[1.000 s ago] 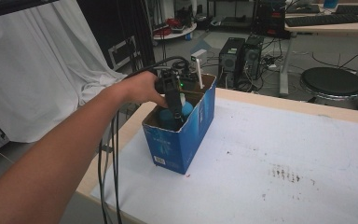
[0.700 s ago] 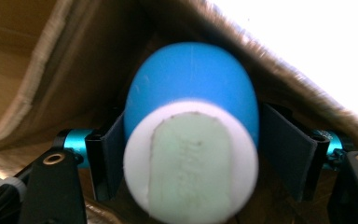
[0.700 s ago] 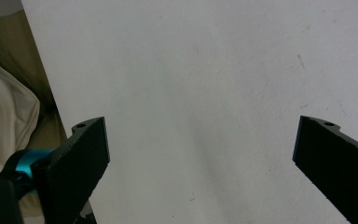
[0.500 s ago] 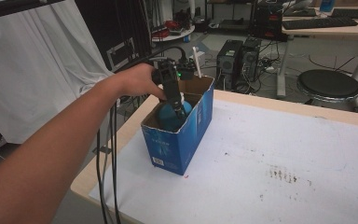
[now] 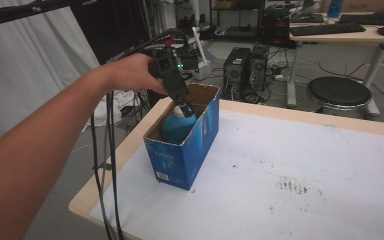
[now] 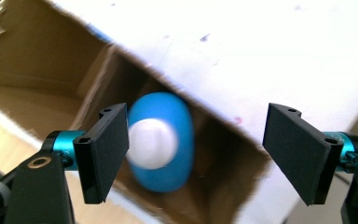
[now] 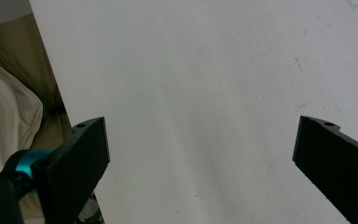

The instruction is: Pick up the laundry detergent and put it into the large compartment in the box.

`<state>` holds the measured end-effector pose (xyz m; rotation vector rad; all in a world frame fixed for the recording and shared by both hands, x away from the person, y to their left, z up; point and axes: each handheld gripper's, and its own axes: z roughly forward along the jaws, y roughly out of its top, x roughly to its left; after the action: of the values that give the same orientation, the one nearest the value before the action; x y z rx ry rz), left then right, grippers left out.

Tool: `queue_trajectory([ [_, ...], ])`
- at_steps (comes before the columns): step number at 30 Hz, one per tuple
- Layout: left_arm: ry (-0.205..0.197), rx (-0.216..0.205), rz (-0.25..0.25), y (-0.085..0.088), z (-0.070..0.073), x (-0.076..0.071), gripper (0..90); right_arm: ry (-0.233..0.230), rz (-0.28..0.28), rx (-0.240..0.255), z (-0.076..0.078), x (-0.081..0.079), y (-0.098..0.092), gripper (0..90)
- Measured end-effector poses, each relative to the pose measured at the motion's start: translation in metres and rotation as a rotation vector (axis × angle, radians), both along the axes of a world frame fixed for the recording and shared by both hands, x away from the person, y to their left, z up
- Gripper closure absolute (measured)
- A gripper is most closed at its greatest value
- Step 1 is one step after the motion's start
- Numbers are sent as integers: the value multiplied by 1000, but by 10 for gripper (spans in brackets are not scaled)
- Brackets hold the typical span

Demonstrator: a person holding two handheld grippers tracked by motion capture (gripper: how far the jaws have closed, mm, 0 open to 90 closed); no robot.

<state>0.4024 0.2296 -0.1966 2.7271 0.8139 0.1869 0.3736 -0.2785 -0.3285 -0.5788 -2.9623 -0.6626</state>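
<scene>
Blue plastic bottle (image 5: 177, 126) with a white cap (image 6: 151, 143) stands upright inside the blue cardboard box (image 5: 200, 145) at the near left corner of the table (image 5: 300, 170), its shoulders about level with the box rim. The left gripper (image 5: 184, 106) hangs just above the cap in the high view, and its jaws have just been opening; in the left gripper view (image 6: 205, 154) they stand apart with the cap below them, nearer 1 pad than the other, and neither pad presses on it. So the bottle sits free in the box, held by nothing.

The right gripper (image 7: 200, 168) is spread wide over bare white tabletop, holding nothing.

As a judgement, the bottle looks like smooth, rounded, fairly stiff plastic, so its broad body would be slippery and probably too wide for these jaws. The cap and the neck under it are the narrower, surer place to pinch, squarely from 2 sides. How full it is I cannot tell, so it may be heavier than it looks. The box walls stand close around it, which leaves little room beside the body, and thin cardboard may shift or tip if the bottle drags on it; a straight lift from above looks safest.
</scene>
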Motion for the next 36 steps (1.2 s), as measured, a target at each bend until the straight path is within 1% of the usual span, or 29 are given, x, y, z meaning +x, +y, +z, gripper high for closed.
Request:
queue_trajectory([
  [1,4,0,-16,-3,2,-2,228,-3,-1,6,1,0,0,27],
  [2,-10,3,-37,-9,5,-6,228,-1,-6,6,2,0,-1,28],
  [3,-16,0,-44,-13,7,-8,228,-3,-10,3,3,0,-1,27],
  [4,-13,-2,-54,-18,9,-10,228,-3,-11,3,3,-1,-1,27],
  [7,-12,-1,-47,-36,15,-14,228,-12,-15,10,7,-3,-1,27],
  [8,-13,-5,-58,-41,16,-15,228,-17,-11,11,8,-3,-1,28],
  [9,-21,-15,-92,-48,19,-16,228,-22,-6,15,9,-3,0,27],
  [12,-50,-58,-155,-67,24,-19,228,-25,-13,24,11,-5,0,27],
  [13,-57,-67,-160,-72,24,-19,228,-24,-15,21,11,-5,0,27],
  [14,-64,-71,-176,-80,24,-20,228,-26,-12,22,11,-5,0,28],
  [15,-63,-75,-193,-85,23,-20,228,-28,-13,23,11,-6,0,28],
  [16,-67,-74,-217,-91,22,-21,225,-29,-14,23,12,-7,0,27],
  [17,-60,-68,-236,-98,20,-21,174,-29,-17,25,12,-7,-1,27],
  [18,-58,-68,-244,-104,18,-21,131,-32,-20,30,13,-8,-1,27],
  [21,-34,-61,-273,-117,12,-20,131,-39,-19,37,14,-9,-2,28],
  [22,-27,-45,-282,-123,9,-19,118,-39,-19,40,14,-10,-2,27],
  [23,-29,-32,-279,-127,6,-19,32,-40,-20,42,15,-10,-2,27],
  [24,-24,-16,-280,-132,2,-18,16,-42,-19,44,15,-10,-2,27],
  [26,-13,-1,-296,-140,-4,-17,15,-43,-25,47,16,-10,-3,28],
  [28,2,4,-306,-147,-10,-16,16,-44,-27,51,16,-10,-4,28],
  [29,18,7,-328,-151,-13,-15,16,-47,-27,54,16,-11,-4,28],
  [31,14,17,-347,-160,-17,-15,16,-50,-28,58,17,-11,-4,28],
  [32,18,17,-350,-165,-19,-14,16,-52,-24,61,17,-11,-4,28],
  [34,11,19,-356,-173,-22,-13,16,-53,-27,64,17,-11,-3,28],
  [36,10,33,-357,-182,-26,-10,17,-52,-30,62,17,-11,-3,28],
])
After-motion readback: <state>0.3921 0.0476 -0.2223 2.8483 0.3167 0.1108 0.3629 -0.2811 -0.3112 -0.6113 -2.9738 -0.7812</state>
